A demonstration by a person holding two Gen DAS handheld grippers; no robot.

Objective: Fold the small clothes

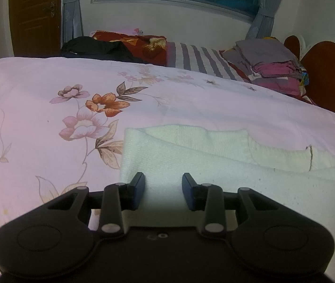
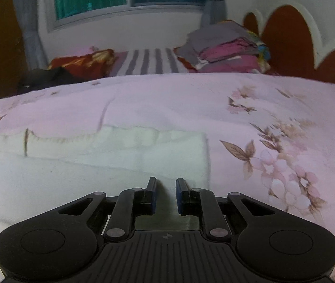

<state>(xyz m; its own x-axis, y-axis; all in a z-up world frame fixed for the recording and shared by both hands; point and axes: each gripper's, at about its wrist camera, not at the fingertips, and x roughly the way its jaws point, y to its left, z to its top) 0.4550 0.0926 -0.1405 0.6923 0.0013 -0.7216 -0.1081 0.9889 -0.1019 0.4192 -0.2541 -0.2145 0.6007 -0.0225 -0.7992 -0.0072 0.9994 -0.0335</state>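
A white knitted garment [image 1: 214,176] lies flat on the pink flowered bedspread [image 1: 49,82], with a folded layer and a ribbed hem along its far side. My left gripper [image 1: 162,176] sits low over the garment's near left part. Its jaws stand apart and the knit shows in the gap without being pinched. In the right wrist view the same garment [image 2: 96,165] ends in a folded right edge. My right gripper [image 2: 166,180] is at its near edge, jaws narrowed on a strip of the white fabric.
A stack of folded grey and magenta clothes [image 1: 273,63] [image 2: 226,49] sits by the red headboard [image 1: 325,70]. A black garment [image 1: 92,47] and a red patterned cushion [image 1: 143,44] lie at the far side. Bare bedspread [image 2: 214,99] stretches beyond the garment.
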